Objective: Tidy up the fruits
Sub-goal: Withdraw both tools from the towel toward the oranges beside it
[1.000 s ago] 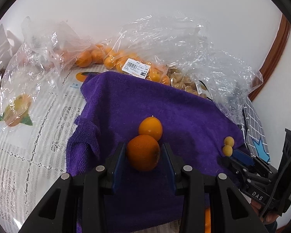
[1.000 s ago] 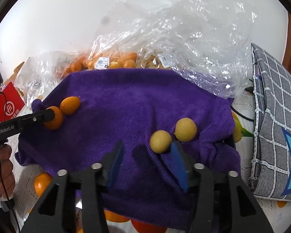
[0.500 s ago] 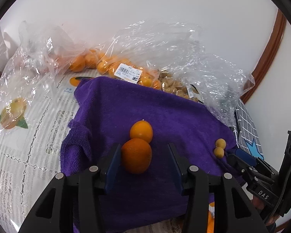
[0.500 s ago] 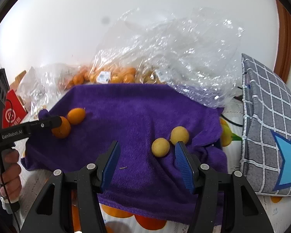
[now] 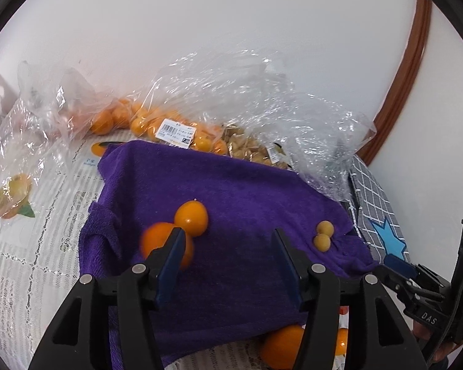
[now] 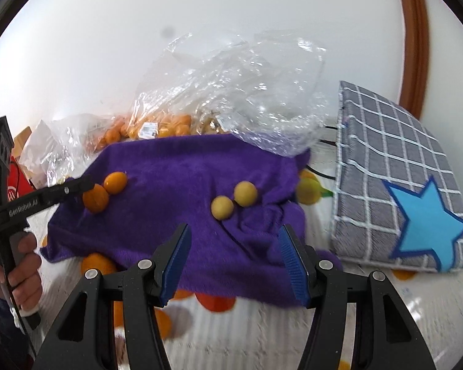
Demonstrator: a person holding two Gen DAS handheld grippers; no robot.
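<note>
- two orange fruits (image 5: 190,222) lie touching on the purple towel (image 5: 237,191); the far one is oval, its long axis slanting away to the right.
- left hand-held gripper (image 5: 228,251) is spread wide, empty, its left finger in front of the near orange.
- two small yellow fruits (image 6: 233,199) sit side by side toward the towel's right.
- right hand-held gripper (image 6: 233,257) hangs spread apart, holding nothing, near the yellow pair.
</note>
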